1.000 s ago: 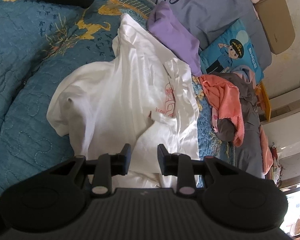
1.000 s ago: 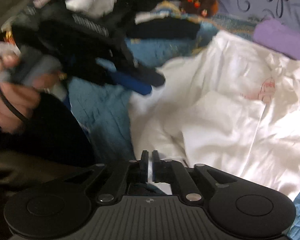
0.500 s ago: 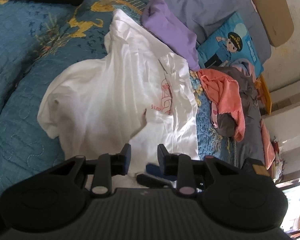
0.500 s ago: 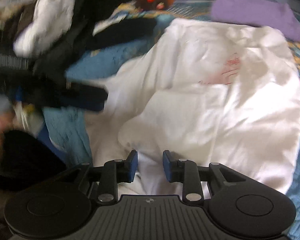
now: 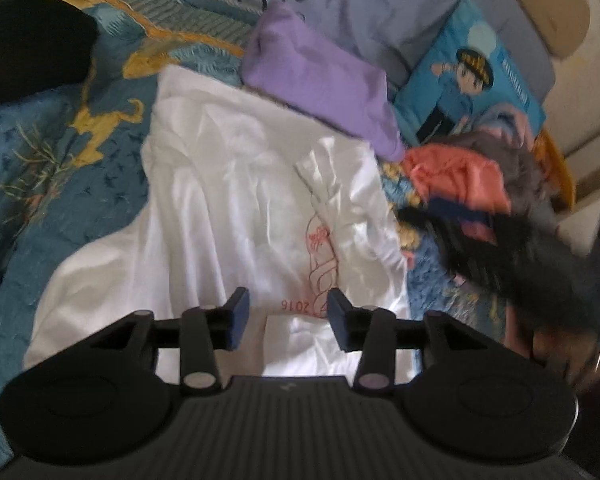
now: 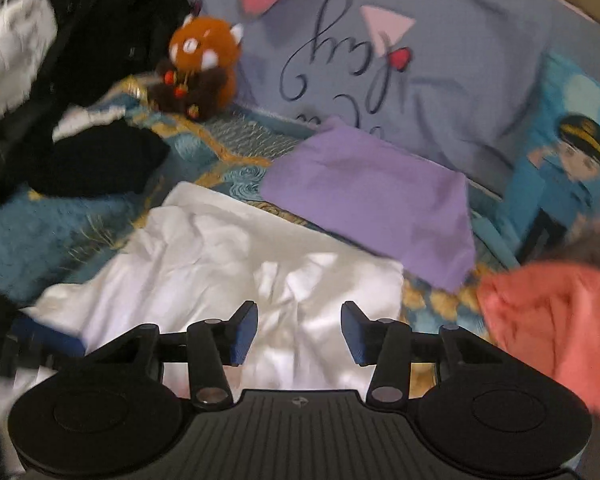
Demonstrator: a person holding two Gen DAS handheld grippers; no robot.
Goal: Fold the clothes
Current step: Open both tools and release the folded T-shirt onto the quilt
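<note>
A crumpled white T-shirt (image 5: pixel 228 208) with a red print lies spread on the blue quilt (image 5: pixel 32 184). My left gripper (image 5: pixel 286 320) is open and empty, just above the shirt's near part beside the print. My right gripper (image 6: pixel 298 334) is open and empty above the shirt (image 6: pixel 204 264) near its right edge. The right gripper shows blurred at the right of the left wrist view (image 5: pixel 512 248). The left gripper's blue fingertip (image 6: pixel 44 338) shows at the left edge of the right wrist view.
A folded purple garment (image 6: pixel 372 196) lies beyond the shirt, against a grey pillow (image 6: pixel 440 80). An orange and grey clothes pile (image 5: pixel 468 180) lies right. A cartoon cushion (image 5: pixel 468 76), a plush toy (image 6: pixel 200 64) and dark clothes (image 6: pixel 100 160) ring the shirt.
My right gripper opened from shut and swung right and forward over the shirt. My left gripper opened wider and moved closer to the print. The shirt lies a little flatter.
</note>
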